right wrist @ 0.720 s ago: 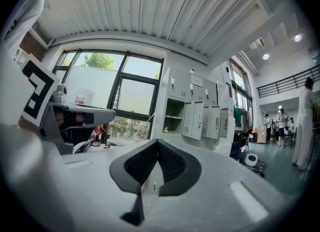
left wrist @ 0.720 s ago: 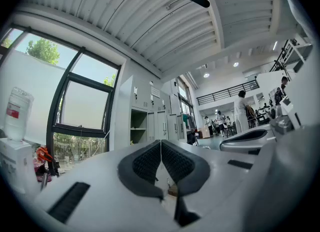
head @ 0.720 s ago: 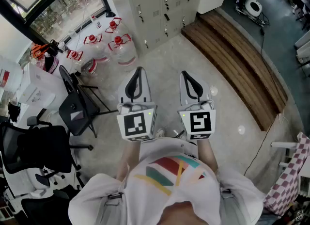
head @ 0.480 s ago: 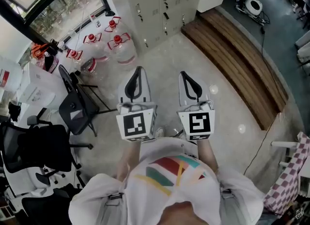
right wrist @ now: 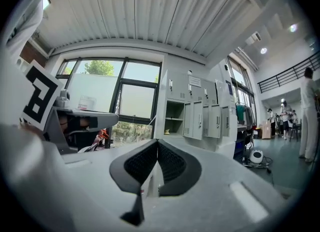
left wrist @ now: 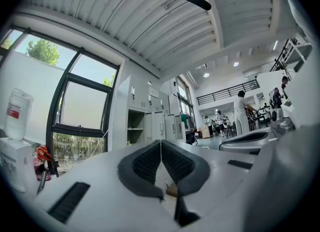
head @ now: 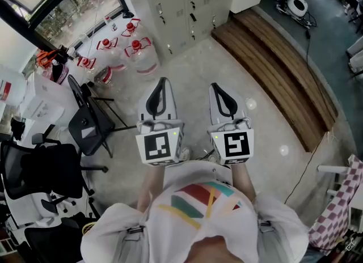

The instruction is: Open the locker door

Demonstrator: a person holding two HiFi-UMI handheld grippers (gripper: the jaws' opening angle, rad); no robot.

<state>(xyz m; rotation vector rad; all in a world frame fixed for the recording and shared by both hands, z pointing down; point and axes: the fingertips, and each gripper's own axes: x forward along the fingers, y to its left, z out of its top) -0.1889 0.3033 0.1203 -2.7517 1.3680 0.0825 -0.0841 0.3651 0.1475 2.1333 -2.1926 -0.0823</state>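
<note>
— Where's the locker bank (head: pixel 187 7)?
— Far side, one compartment open, the other doors closed, well apart from both tools. Wooden bench (head: pixel 278 69) to its right, water jugs (head: pixel 136 49) to its left.
— And the tongs?
— Left gripper (head: pixel 163 80) and right gripper (head: pixel 216 86) are side by side, near, each with its jaws pressed together, pad against pad.

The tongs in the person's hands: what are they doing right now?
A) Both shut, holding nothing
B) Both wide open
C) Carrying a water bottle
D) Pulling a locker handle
A: the left tongs and the right tongs each have their jaws pressed together with nothing between them, and the lockers stand well ahead of them, untouched.
</note>
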